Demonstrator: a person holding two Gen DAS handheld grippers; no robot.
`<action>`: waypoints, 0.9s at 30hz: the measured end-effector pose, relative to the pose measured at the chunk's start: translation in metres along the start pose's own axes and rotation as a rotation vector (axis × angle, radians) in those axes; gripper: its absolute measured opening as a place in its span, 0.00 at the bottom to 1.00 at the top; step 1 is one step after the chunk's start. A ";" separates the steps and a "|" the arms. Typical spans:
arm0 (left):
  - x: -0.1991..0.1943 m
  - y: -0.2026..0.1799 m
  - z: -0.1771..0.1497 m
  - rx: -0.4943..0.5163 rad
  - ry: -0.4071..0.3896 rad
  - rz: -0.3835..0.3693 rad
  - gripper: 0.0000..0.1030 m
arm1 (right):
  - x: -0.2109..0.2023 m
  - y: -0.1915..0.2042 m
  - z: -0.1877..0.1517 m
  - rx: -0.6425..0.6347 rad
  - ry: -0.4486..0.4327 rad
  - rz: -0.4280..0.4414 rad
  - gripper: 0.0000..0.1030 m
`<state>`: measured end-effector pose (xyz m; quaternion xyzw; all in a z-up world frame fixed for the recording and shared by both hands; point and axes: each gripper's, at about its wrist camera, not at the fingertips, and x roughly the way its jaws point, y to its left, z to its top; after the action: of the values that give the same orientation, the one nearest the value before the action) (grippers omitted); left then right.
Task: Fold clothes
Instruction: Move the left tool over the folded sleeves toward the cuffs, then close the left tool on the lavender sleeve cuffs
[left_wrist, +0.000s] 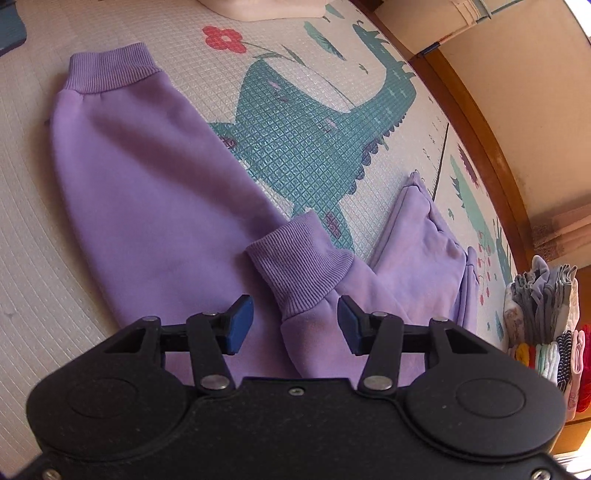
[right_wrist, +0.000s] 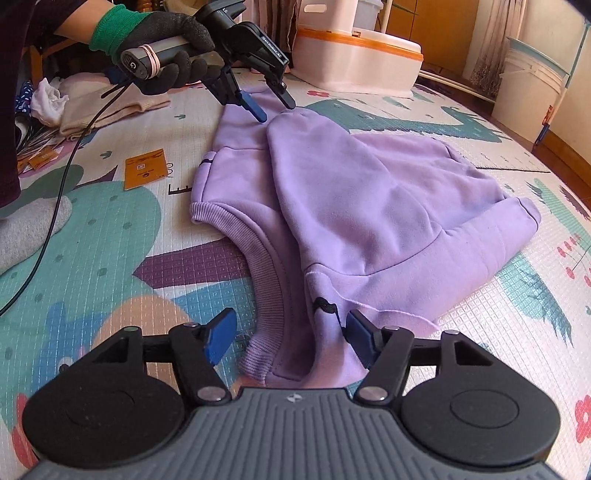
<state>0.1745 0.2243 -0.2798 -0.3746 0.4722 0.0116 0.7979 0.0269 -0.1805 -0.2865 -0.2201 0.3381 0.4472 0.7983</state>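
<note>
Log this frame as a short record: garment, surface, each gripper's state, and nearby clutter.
garment: purple sweatshirt, lying partly folded, sleeve cuff lying on the body
surface: patterned play mat
left gripper: open, over the cuff, gripping nothing
right gripper: open, at the ribbed hem
clutter: stack of folded clothes, orange card
</note>
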 end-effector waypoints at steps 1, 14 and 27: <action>0.000 0.001 -0.001 -0.013 0.000 -0.008 0.46 | 0.000 0.000 -0.001 0.003 0.000 -0.002 0.63; 0.003 0.026 -0.014 -0.194 -0.016 -0.103 0.44 | 0.001 0.001 -0.004 0.015 0.008 0.023 0.66; -0.002 -0.011 -0.003 -0.025 -0.028 -0.063 0.13 | -0.002 0.003 -0.005 0.008 -0.008 0.004 0.67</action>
<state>0.1759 0.2149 -0.2726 -0.3989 0.4489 -0.0022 0.7996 0.0221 -0.1831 -0.2883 -0.2145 0.3369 0.4482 0.7997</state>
